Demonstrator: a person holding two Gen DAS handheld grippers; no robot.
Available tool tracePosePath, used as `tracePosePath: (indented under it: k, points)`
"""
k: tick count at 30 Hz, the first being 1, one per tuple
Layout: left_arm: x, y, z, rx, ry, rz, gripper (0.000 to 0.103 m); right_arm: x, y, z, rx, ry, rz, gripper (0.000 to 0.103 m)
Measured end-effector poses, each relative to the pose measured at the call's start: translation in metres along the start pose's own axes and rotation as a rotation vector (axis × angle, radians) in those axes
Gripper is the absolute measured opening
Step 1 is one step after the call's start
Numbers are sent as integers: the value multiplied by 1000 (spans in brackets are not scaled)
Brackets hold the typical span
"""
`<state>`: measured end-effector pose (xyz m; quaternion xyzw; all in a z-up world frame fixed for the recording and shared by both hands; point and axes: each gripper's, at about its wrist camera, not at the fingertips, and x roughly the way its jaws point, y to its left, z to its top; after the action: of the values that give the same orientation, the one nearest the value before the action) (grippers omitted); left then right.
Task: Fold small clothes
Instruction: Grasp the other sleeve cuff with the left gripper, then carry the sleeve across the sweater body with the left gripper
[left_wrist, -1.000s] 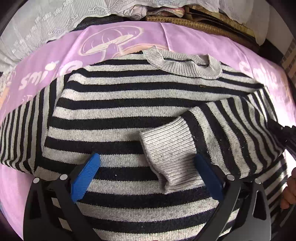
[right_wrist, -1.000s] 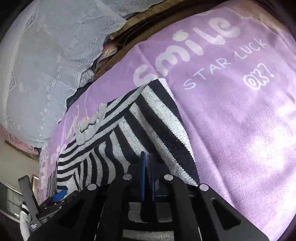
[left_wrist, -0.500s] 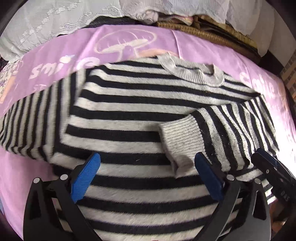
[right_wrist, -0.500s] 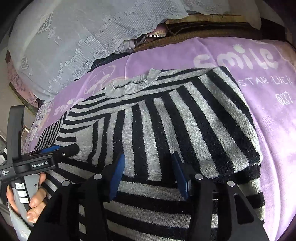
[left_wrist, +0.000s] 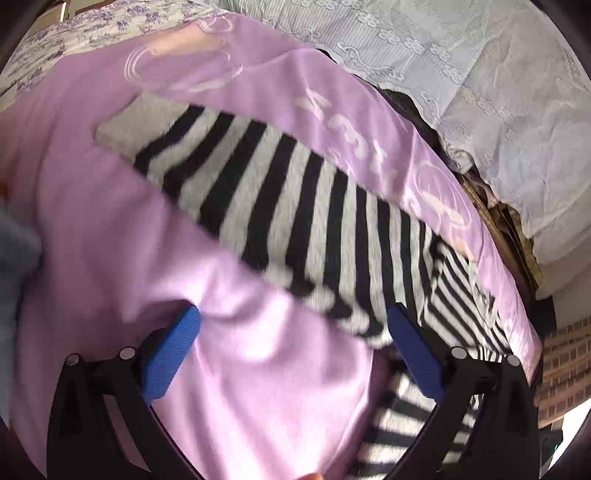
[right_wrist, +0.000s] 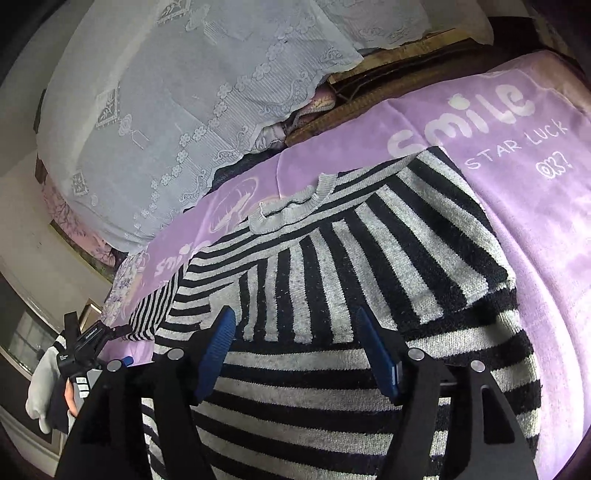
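the striped sweater (right_wrist: 332, 314) lies flat on the purple blanket (right_wrist: 535, 206), collar toward the blanket's far edge where the lace-covered pile (right_wrist: 166, 110) sits. one sleeve (right_wrist: 424, 258) is already folded across the chest, its cuff near the middle of the body. the other sleeve (left_wrist: 280, 206) lies stretched out straight over the blanket toward its left side, cuff at the far end.

the right gripper (right_wrist: 295, 354) hovers over the sweater's body with its blue pads spread apart, grasping nothing. the left gripper (left_wrist: 291, 350) is likewise released, jaws wide, aimed along the outstretched sleeve near where it joins the body; the view is blurred.

the step in hand looks like the second sleeve fold. the next move probably calls for the left gripper to reach out along the sleeve, pinch the knit near the cuff, and carry it over the chest to lie across the first sleeve, without dragging the body out of line.
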<state>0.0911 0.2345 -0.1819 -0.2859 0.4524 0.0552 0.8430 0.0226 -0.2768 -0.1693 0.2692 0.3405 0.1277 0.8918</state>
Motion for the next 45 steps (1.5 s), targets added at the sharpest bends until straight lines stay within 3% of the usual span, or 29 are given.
tracePosePath:
  k: [3, 7, 13, 16, 21, 27, 35, 42, 45]
  points:
    - [16, 2, 24, -46, 12, -2, 99, 0, -9, 0, 41, -8, 4, 69]
    - [20, 17, 46, -134, -8, -84, 98, 6, -17, -2, 78, -2, -2, 69]
    - [19, 57, 57, -248, -61, -150, 66, 13, -18, -5, 69, 10, -5, 73]
    - [19, 58, 57, -239, -67, -120, 51, 14, -16, -7, 50, 9, -16, 75]
    - [16, 52, 55, -187, -66, -51, 18, 15, -15, -7, 51, 6, -13, 75]
    - [0, 30, 45, -51, -87, 42, 10, 15, -16, -7, 55, 4, -10, 75]
    - [-27, -20, 38, 129, -109, 88, 10, 12, -17, -7, 70, 3, 1, 75]
    - [-47, -51, 32, 211, -120, 100, 10, 1, -22, 0, 128, -7, 35, 75]
    - [-56, -74, 24, 267, -133, 106, 10, -7, -15, 6, 91, -12, -13, 75]
